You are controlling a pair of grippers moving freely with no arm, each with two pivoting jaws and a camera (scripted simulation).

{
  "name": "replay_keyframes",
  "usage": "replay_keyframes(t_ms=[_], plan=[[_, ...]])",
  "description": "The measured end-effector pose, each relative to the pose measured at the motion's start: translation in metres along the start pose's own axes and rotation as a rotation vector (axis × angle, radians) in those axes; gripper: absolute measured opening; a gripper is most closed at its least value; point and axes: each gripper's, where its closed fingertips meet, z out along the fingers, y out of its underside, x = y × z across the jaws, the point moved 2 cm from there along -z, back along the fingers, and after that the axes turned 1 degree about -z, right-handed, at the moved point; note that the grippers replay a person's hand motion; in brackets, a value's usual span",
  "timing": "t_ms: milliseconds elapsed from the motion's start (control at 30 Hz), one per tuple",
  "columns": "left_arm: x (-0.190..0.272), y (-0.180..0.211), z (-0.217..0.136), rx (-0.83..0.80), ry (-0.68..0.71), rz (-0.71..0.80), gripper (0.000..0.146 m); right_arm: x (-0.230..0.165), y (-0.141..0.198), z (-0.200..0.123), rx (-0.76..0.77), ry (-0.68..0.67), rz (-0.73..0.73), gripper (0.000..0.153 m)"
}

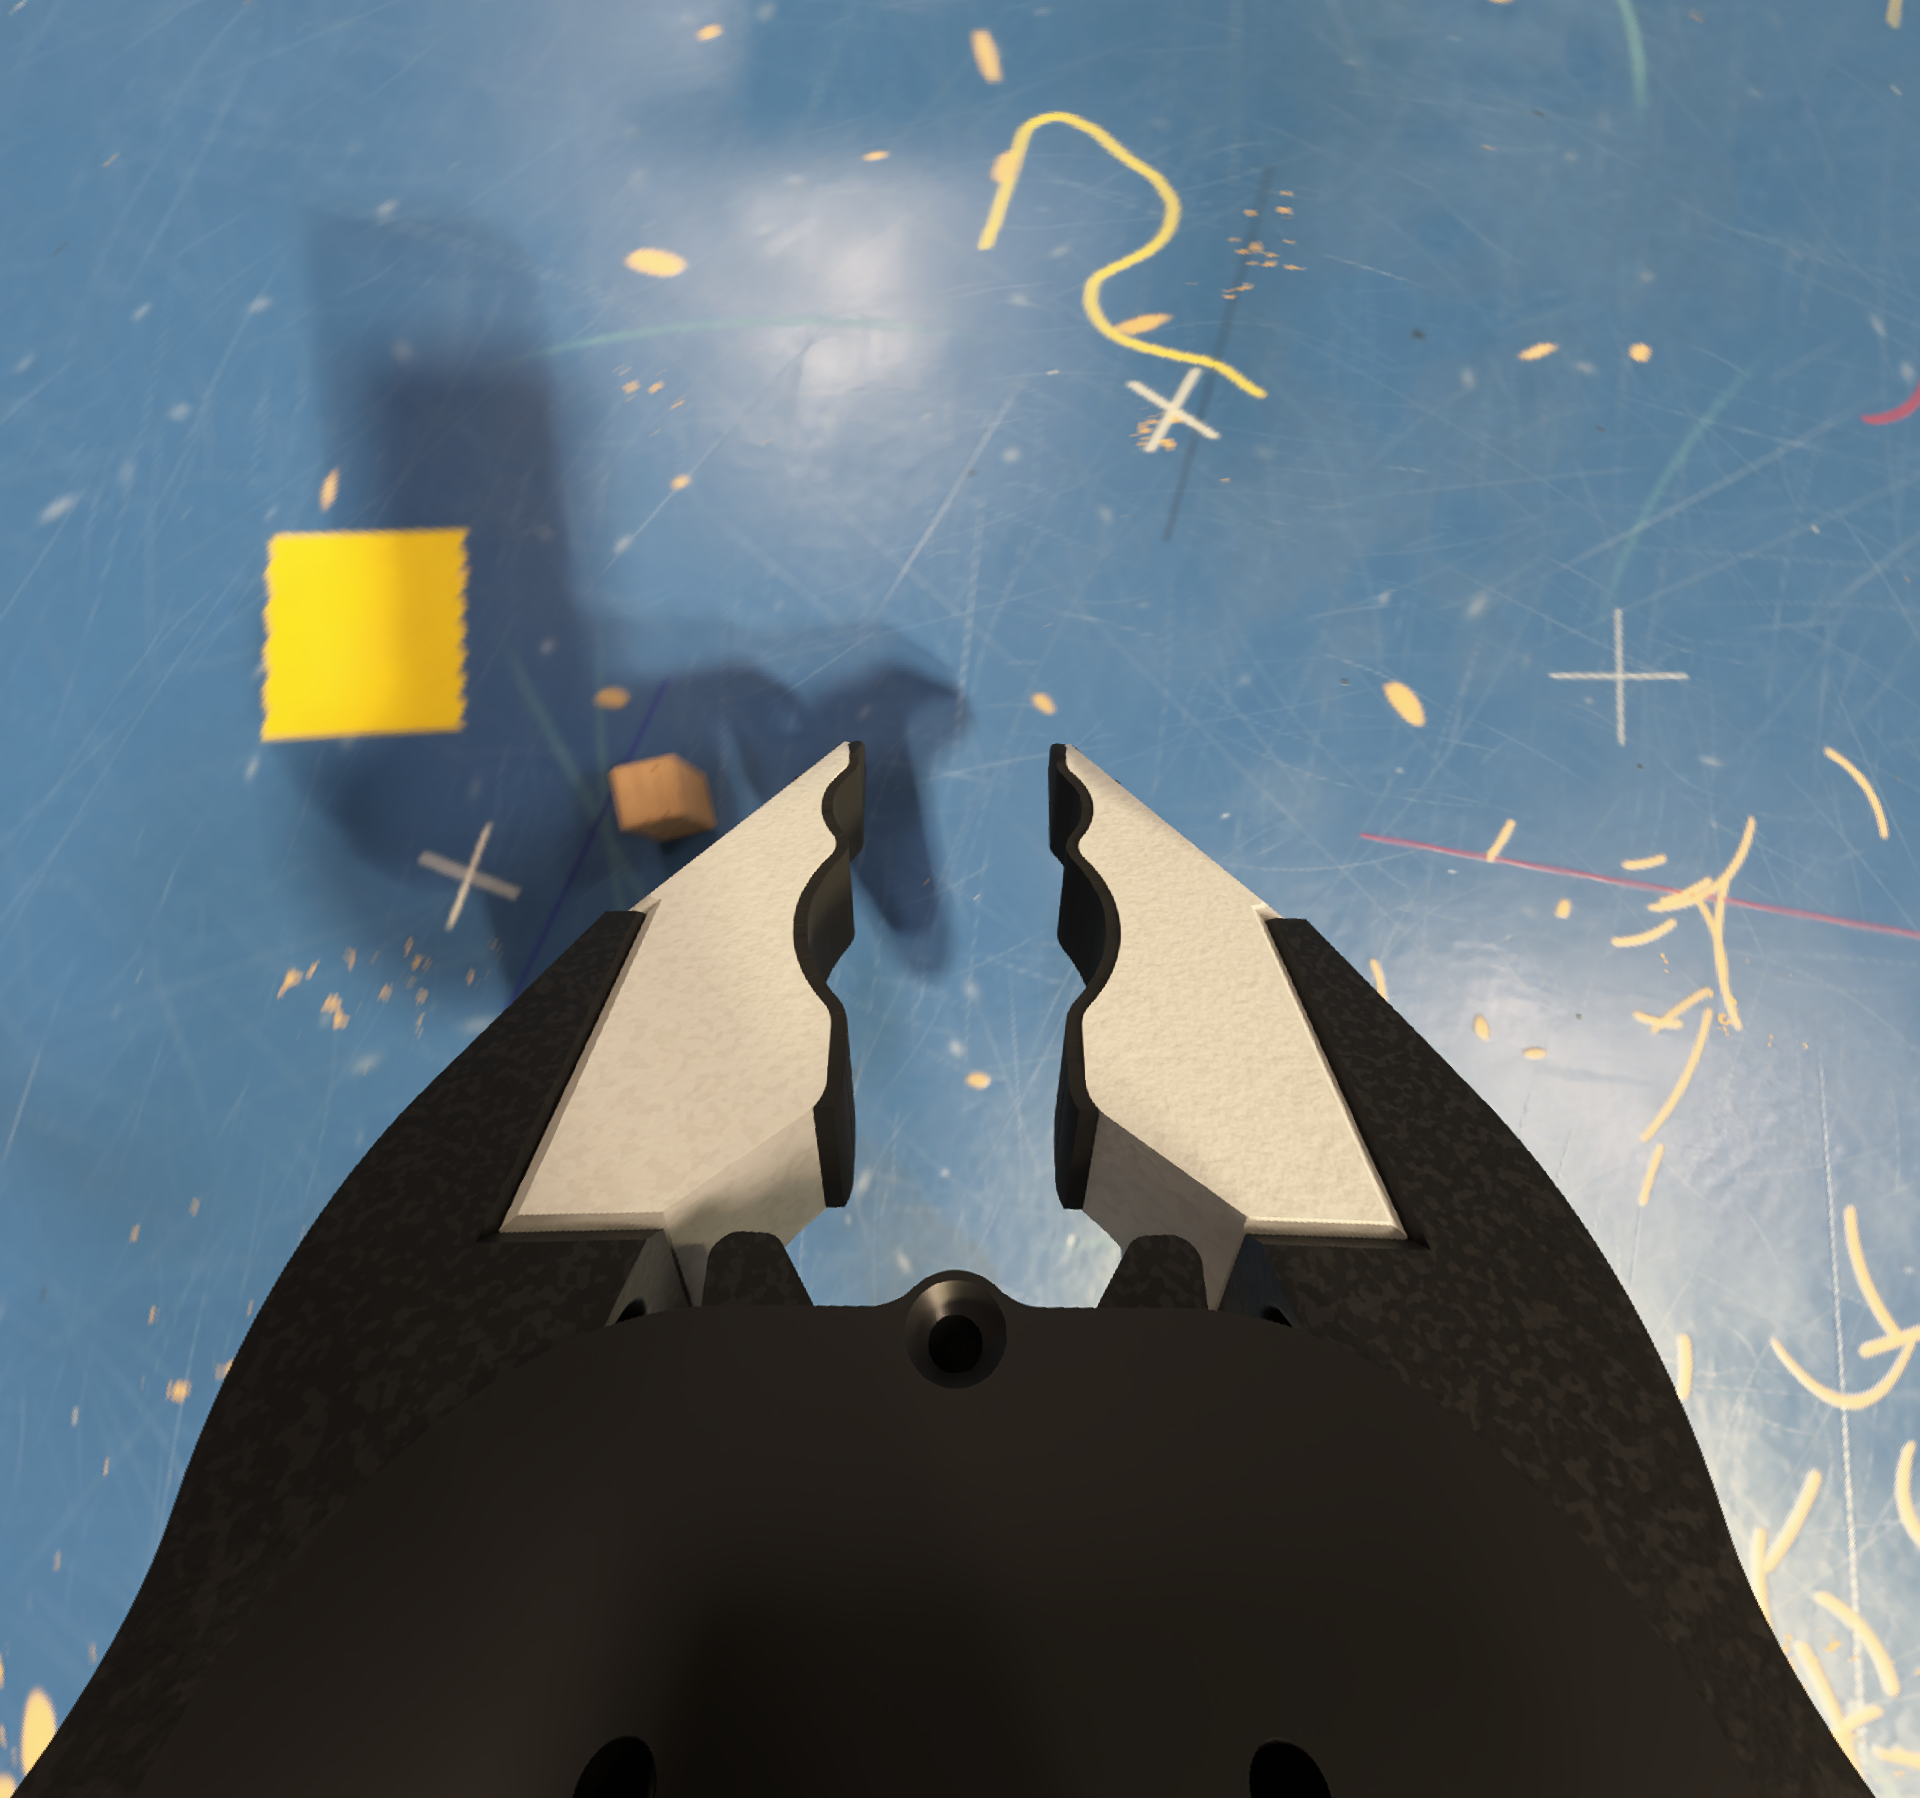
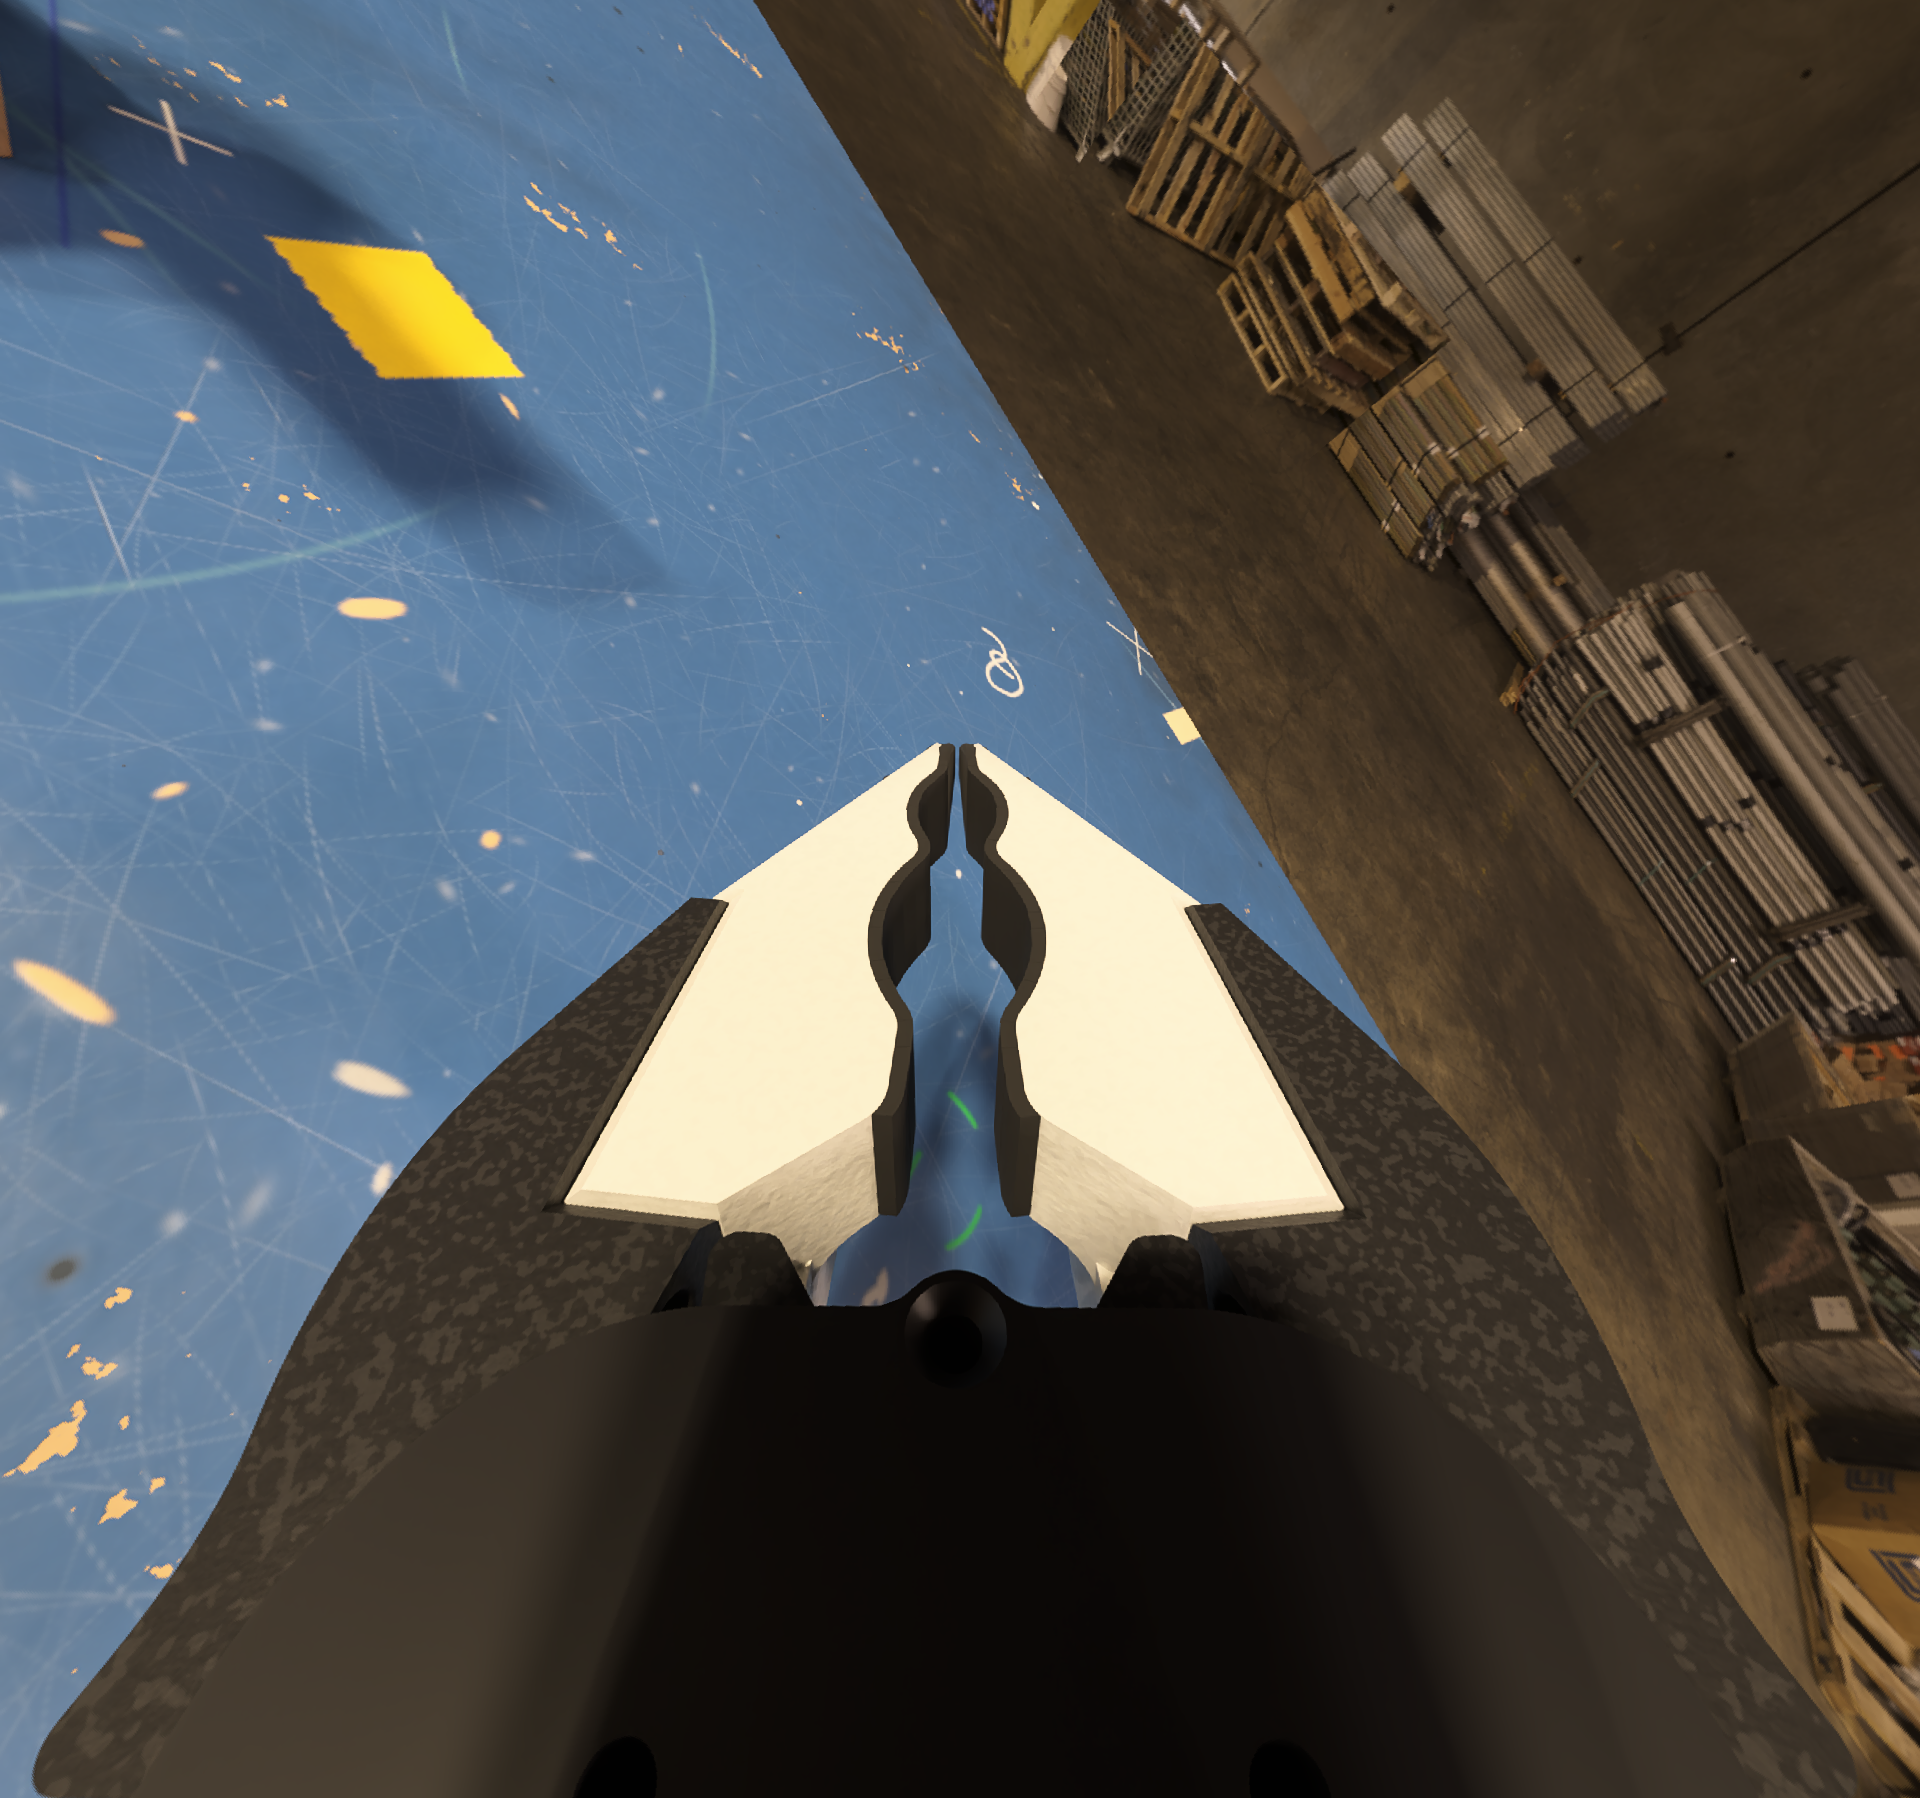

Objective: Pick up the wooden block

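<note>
The wooden block point(image 1: 662, 796) is seen on the blue surface point(image 1: 1351, 553), just left of the left tongs point(image 1: 956, 761), which are held apart and empty. The right tongs point(image 2: 956, 756) are nearly closed, empty.

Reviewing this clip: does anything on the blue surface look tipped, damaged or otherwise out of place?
Nothing looks wrong. The wooden block sits flat and intact on the scuffed blue table, near the yellow patch. The left hand-held gripper hovers open just right of it; the right hand-held gripper is shut and empty.

Brown object point(image 2: 4, 119) cut off at left edge — identity unclear.
</note>
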Motion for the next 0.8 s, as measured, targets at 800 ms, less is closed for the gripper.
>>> replay_keyframes(t_ms=[800], plan=[[-0.056,-0.001,0.002,0.104,-0.225,-0.145,0.037,-0.003,0.001,0.001,-0.016,-0.006,-0.040,0.001]])
